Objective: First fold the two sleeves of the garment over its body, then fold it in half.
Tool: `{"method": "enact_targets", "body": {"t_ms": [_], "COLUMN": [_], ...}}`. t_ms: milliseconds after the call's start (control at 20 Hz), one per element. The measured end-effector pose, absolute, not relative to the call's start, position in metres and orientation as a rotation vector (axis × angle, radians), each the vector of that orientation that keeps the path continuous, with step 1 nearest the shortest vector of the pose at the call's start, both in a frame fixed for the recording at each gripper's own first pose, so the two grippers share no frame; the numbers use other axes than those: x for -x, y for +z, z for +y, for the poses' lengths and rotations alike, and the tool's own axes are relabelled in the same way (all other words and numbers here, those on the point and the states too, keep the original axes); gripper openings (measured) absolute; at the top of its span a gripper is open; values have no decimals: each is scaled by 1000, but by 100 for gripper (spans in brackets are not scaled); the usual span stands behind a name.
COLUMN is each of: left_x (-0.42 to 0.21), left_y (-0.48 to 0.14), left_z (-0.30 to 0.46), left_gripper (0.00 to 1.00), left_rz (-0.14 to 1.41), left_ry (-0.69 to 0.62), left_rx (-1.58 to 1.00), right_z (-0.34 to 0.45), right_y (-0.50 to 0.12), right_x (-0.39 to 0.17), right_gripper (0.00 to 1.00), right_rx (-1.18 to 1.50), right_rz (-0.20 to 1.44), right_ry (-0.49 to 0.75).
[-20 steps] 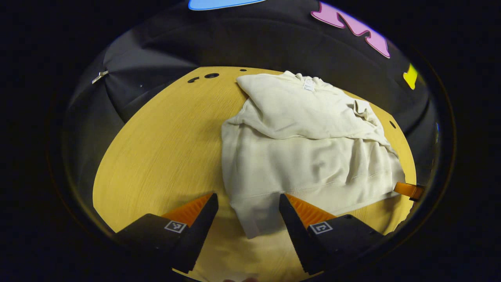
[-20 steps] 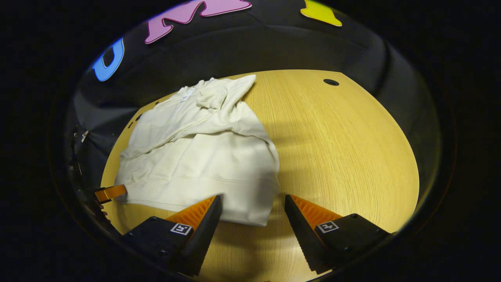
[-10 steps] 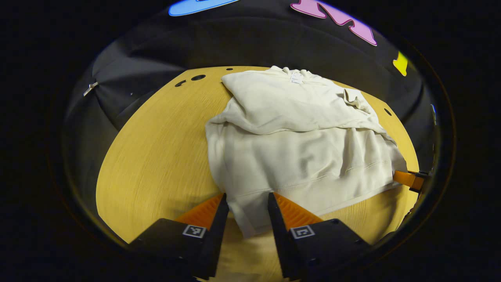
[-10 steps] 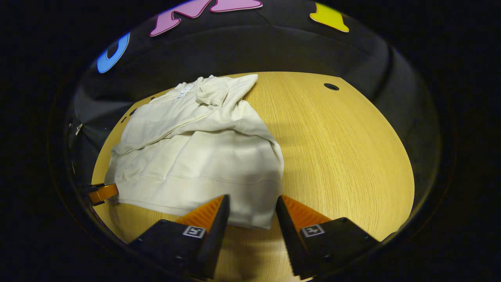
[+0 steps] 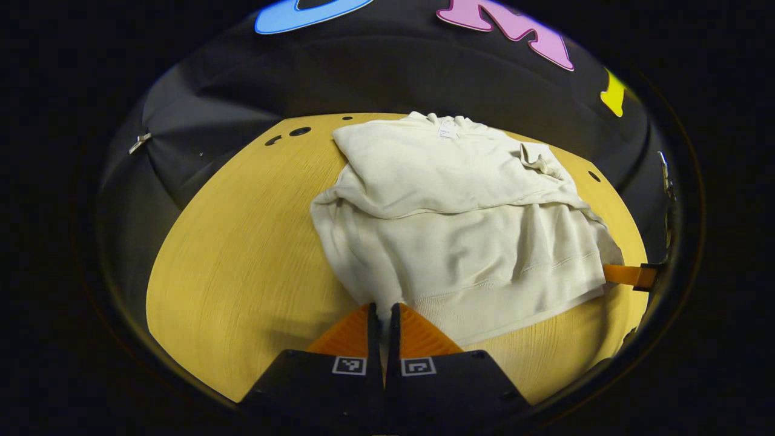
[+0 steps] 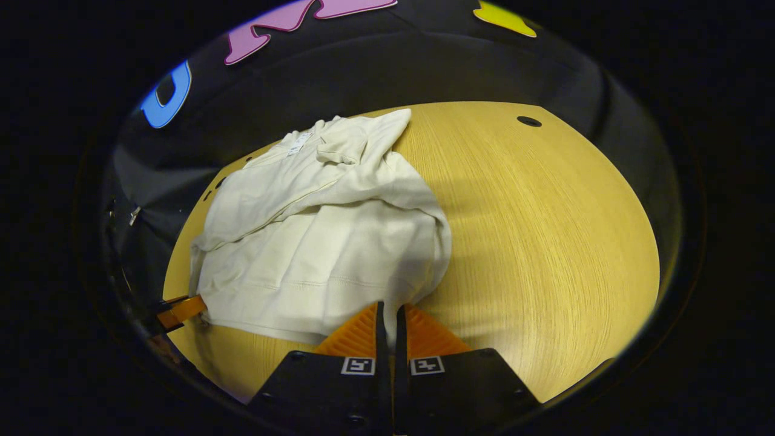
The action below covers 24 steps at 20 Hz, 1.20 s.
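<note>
1. My left gripper [image 5: 382,315] has its fingers pinched nearly together on the near hem corner of the sweatshirt [image 5: 460,224].
2. My right gripper [image 6: 388,315] has its fingers clamped the same way on the other hem corner of the sweatshirt [image 6: 321,236].
3. The sweatshirt lies on the wooden counter [image 6: 545,242], both sleeves folded across its body, collar at the far edge.
4. In the left gripper view I see the right gripper's finger at the hem's far corner.
</note>
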State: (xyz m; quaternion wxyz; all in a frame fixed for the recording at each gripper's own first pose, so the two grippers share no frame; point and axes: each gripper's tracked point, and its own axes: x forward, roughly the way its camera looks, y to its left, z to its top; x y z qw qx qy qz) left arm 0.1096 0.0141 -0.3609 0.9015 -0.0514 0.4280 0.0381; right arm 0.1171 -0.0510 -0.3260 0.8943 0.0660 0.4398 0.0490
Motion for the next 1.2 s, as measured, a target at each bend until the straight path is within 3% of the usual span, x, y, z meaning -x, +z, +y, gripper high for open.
{"method": "enact_targets", "body": {"t_ms": [450,750,1200], "left_x": [-145,-187,-264], "left_y": [-304,-266,-217], "left_z": [18,24,32], "left_gripper": [6,6,6], "left_rz": [790,701,614], "left_ry": [54,46,34], "left_rx": [218,250,290], "right_z": [-33,-5,11], "right_y": [-292,-246,-207], "right_x": [-149,-201,-292], "right_gripper": [6,6,6], "right_rx": [-141,-117,-138], "right_rz": [839,732,632], "right_ry": [147,216,212]}}
